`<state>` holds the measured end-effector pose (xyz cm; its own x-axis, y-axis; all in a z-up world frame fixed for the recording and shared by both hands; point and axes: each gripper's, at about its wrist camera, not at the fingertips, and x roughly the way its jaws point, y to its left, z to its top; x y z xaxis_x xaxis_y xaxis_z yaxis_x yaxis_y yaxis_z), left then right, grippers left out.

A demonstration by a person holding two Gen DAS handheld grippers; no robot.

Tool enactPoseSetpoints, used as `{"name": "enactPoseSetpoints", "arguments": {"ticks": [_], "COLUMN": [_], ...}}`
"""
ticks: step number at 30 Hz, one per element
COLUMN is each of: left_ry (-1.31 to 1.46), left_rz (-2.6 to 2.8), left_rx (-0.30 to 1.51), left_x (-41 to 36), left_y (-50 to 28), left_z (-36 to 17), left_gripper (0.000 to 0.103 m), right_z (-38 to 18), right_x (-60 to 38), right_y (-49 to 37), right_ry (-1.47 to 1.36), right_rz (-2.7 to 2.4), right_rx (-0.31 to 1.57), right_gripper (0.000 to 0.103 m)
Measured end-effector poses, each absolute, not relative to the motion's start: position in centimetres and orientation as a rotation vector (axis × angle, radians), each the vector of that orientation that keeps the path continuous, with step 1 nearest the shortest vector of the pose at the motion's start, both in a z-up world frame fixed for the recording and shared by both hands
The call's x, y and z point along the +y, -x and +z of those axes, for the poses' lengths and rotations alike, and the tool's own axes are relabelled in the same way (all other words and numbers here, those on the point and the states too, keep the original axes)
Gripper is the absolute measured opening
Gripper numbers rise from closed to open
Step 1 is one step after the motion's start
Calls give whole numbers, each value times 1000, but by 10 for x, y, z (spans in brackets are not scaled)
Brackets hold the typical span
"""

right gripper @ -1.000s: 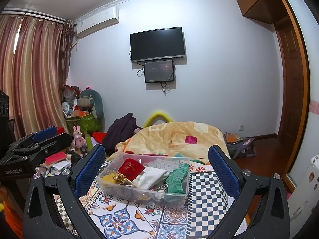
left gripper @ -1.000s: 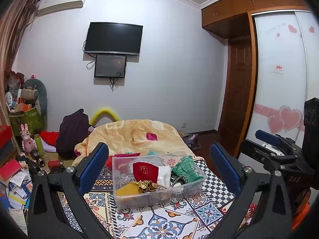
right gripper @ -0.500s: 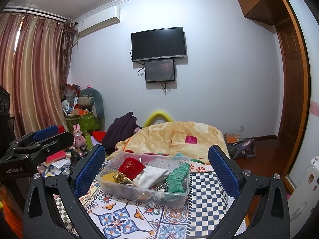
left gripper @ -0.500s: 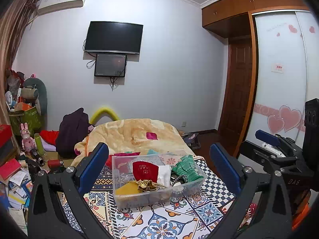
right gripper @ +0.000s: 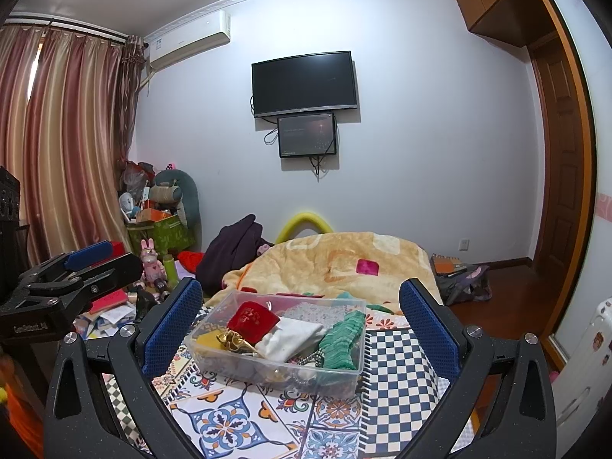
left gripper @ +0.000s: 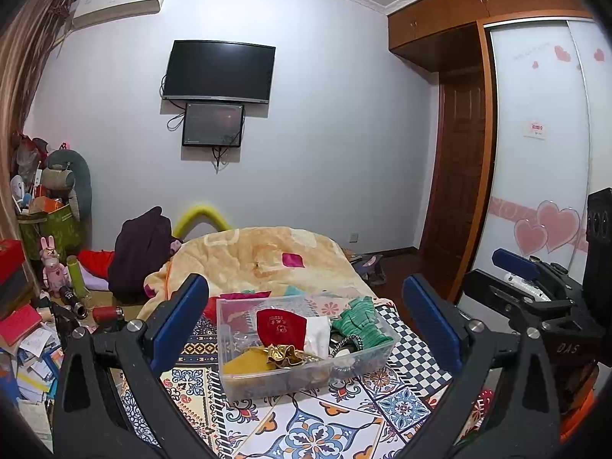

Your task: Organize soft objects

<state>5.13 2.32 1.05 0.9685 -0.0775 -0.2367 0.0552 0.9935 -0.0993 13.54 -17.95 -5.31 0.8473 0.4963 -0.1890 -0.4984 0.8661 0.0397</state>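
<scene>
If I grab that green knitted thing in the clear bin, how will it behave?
The green knitted piece looks soft and bunched, so it will probably sag and drape. It leans on the clear bin wall, so it may snag the beaded strand beside it.

Bedroom, pale lavender-white walls (right gripper: 420,134), white cornice at ceiling. Dark TV (right gripper: 304,82) mounted on far wall, smaller screen (right gripper: 307,135) just below, cables dangling. Air conditioner (right gripper: 189,38) high at left beside striped pink-brown curtains (right gripper: 65,145). Wooden door (left gripper: 457,187) at right under wooden overhead cupboard (left gripper: 436,19); frosted sliding wardrobe door with pink hearts (left gripper: 543,176). Dark wood floor (right gripper: 508,287). Bed with peach quilt (right gripper: 344,260), patterned tile-print cover (right gripper: 237,417) nearer camera. Cluttered left corner: green box (right gripper: 160,235), plush toys, scattered papers
</scene>
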Motion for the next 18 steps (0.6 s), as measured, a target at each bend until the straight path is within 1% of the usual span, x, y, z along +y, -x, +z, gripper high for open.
{"name": "enactPoseSetpoints", "arguments": {"ticks": [18], "left_ry": [93], "left_rz": [-85], "left_rx": [261], "left_x": [23], "left_y": [-53], "left_z": [11], "left_gripper": [103], "right_z": [-55], "right_x": [-181], "right_y": [-137], "right_ry": [13], "right_rz": [522], "right_rx": [202], "right_gripper": [103]}}
